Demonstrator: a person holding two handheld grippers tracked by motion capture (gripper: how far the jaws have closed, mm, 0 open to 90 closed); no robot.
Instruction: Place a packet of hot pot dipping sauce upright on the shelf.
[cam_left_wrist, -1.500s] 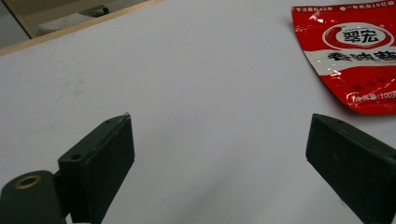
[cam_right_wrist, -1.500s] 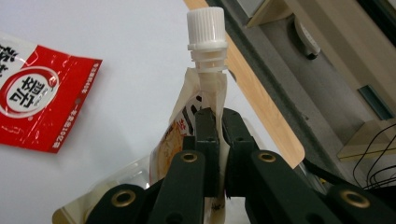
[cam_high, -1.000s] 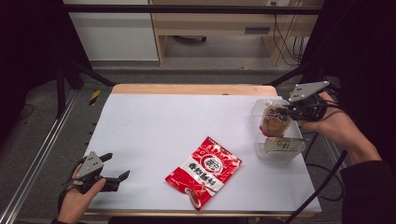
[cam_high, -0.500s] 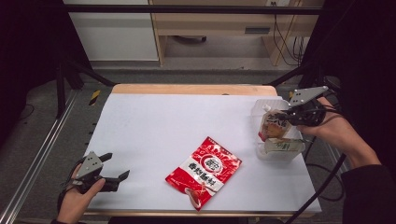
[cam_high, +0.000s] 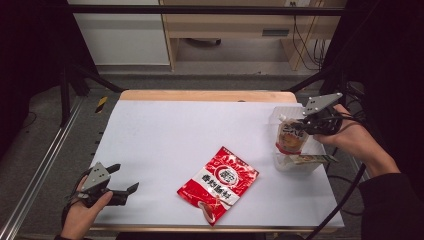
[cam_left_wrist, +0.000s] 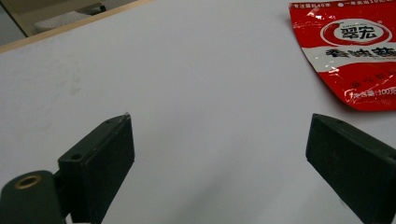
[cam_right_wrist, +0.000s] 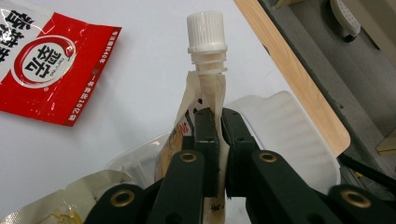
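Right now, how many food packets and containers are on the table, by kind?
Red flat sachet: 1
Spouted pouch with white cap, held above the tray by the right tongs: 1
Pale packet lying in the tray: 1
Clear plastic tray: 1
Total: 4

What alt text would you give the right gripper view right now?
The right gripper is shut on a spouted pouch just below its white screw cap, holding it over a clear plastic tray. A red snack bag lies on the white table behind.
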